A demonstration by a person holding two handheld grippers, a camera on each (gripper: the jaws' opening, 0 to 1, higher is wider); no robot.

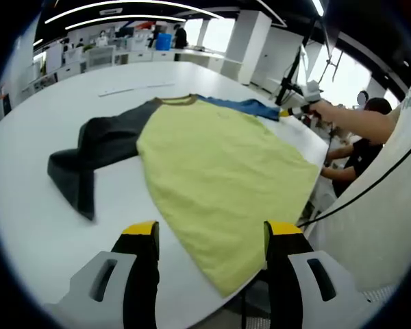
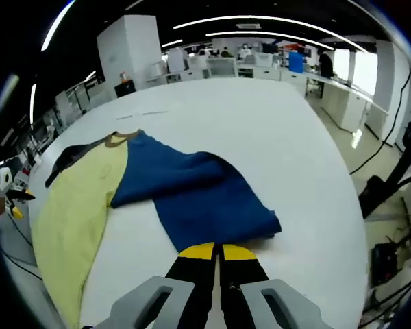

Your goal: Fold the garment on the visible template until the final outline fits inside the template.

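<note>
Your left gripper (image 1: 209,236) has its jaws apart over the garment (image 1: 219,164), which lies spread near the table (image 1: 41,226) edge; your right gripper (image 2: 216,252) is clamped together on its blue sleeve (image 2: 205,199)

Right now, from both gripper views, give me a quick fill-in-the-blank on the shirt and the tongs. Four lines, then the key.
1. The body of the shirt is ____ in colour.
2. The sleeve in front of the right tongs is ____.
3. The other sleeve is dark ____.
4. The left tongs have their jaws standing ____, with nothing between them.

Missing words: yellow; blue; grey; open
</note>
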